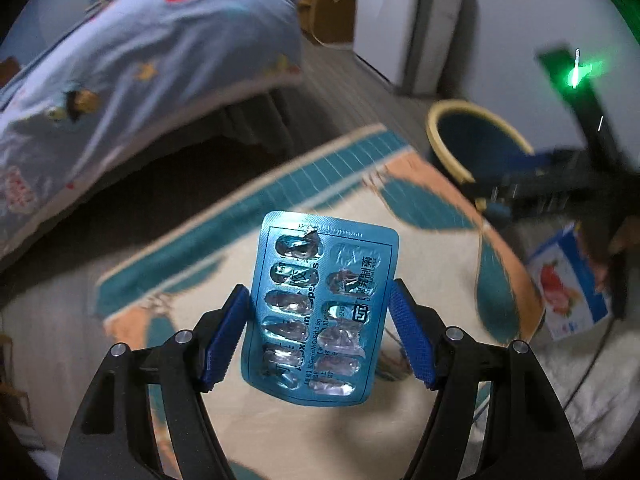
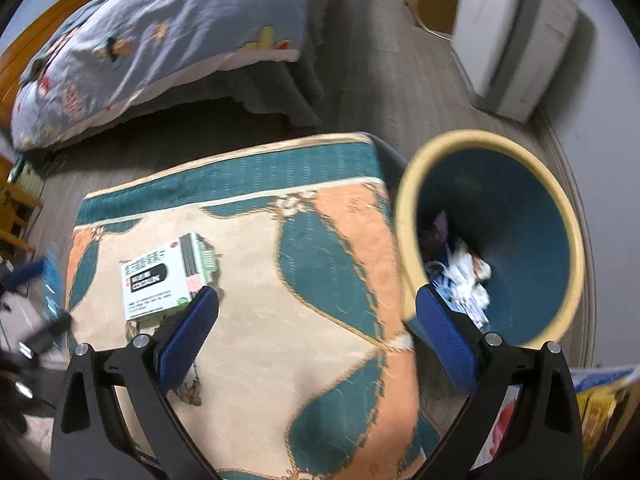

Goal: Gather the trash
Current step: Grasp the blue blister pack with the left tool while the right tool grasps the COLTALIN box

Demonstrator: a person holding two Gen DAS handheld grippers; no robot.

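My left gripper [image 1: 318,300] is shut on an empty blue blister pack [image 1: 320,308], its blue pads pressing the pack's two long edges, held up above the patterned cloth surface [image 1: 280,200]. In the right wrist view the left gripper shows as a blur at the left edge, with the blister pack [image 2: 52,276] in it. My right gripper [image 2: 316,312] stands open with nothing between its fingers, over the cloth's right part. A blue bin with a yellow rim [image 2: 576,248] stands just right of it with crumpled trash inside; the bin's rim [image 1: 440,136] also shows in the left wrist view. A white and green box [image 2: 160,280] lies on the cloth.
A bed with a light blue quilt [image 2: 160,40] stands beyond the cloth surface. A white appliance [image 2: 516,32] stands by the far wall. A blue and white box with a red picture [image 1: 568,284] is at the right edge, low beside the bin. Grey wood floor [image 2: 380,60] lies between.
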